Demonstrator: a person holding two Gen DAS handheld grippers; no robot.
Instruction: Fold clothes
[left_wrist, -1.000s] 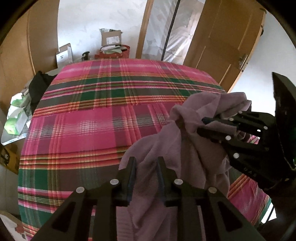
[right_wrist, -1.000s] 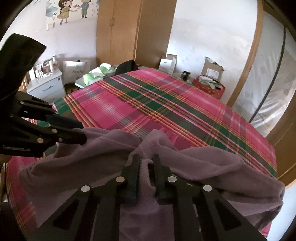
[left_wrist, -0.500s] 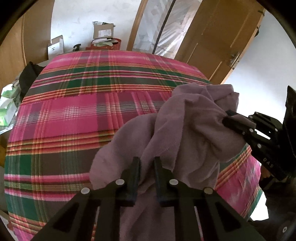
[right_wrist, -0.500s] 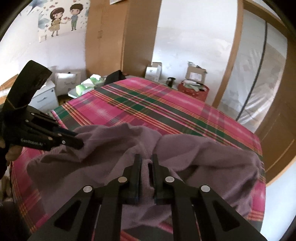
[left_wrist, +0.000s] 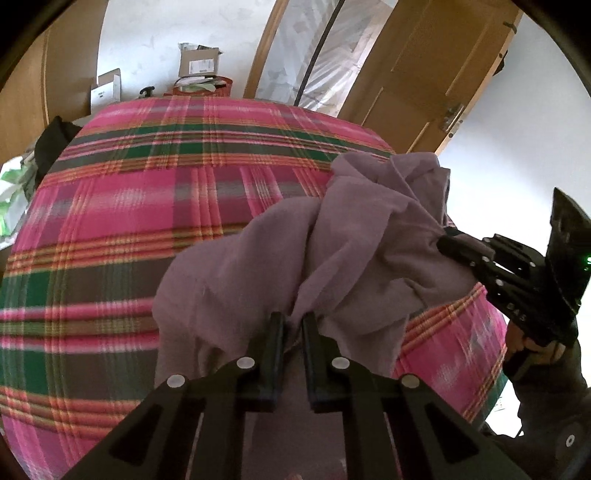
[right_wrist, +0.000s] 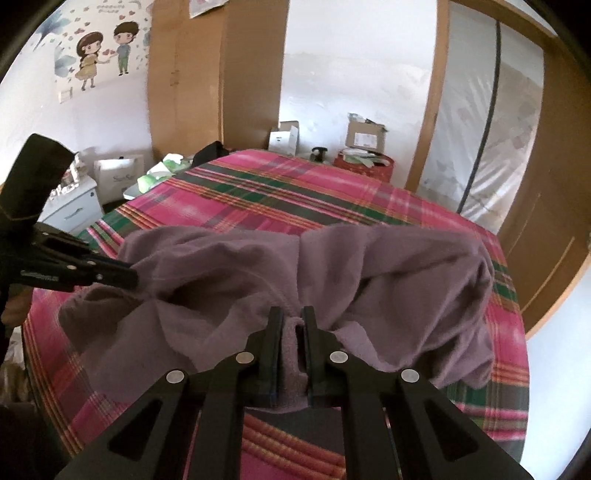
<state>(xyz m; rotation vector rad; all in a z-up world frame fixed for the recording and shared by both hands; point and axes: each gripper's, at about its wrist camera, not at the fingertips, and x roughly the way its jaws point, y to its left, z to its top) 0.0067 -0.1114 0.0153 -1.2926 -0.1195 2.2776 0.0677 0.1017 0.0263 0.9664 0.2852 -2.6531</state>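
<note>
In the left wrist view, over the plaid bed cover (left_wrist: 147, 229), my left gripper (left_wrist: 292, 325) is clamped on a bunch of the purple garment (left_wrist: 280, 266), and my right gripper (left_wrist: 448, 240) bites another part of it off to the right; the cloth hangs rumpled between the two, partly draped on the bed, no crease or flat panel showing, so I judge it not folded, and it fits either spreading out to start or gathering up mid-fold, can't tell which. Containers at the far end: a red basket (left_wrist: 203, 86) with greenish stuff in it, a cardboard box (left_wrist: 199, 62) above it, contents hidden, and a small white box (left_wrist: 107, 88). In the right wrist view, my right gripper (right_wrist: 292, 325) is pinched shut on a thick fold of the purple garment (right_wrist: 369, 273), left gripper (right_wrist: 127, 275) gripping its left edge; garment slumps wide across the near bed. Same red basket (right_wrist: 364, 162) holds light green items, cardboard box (right_wrist: 364, 136) behind, white box (right_wrist: 284, 138) open, inside not visible
</note>
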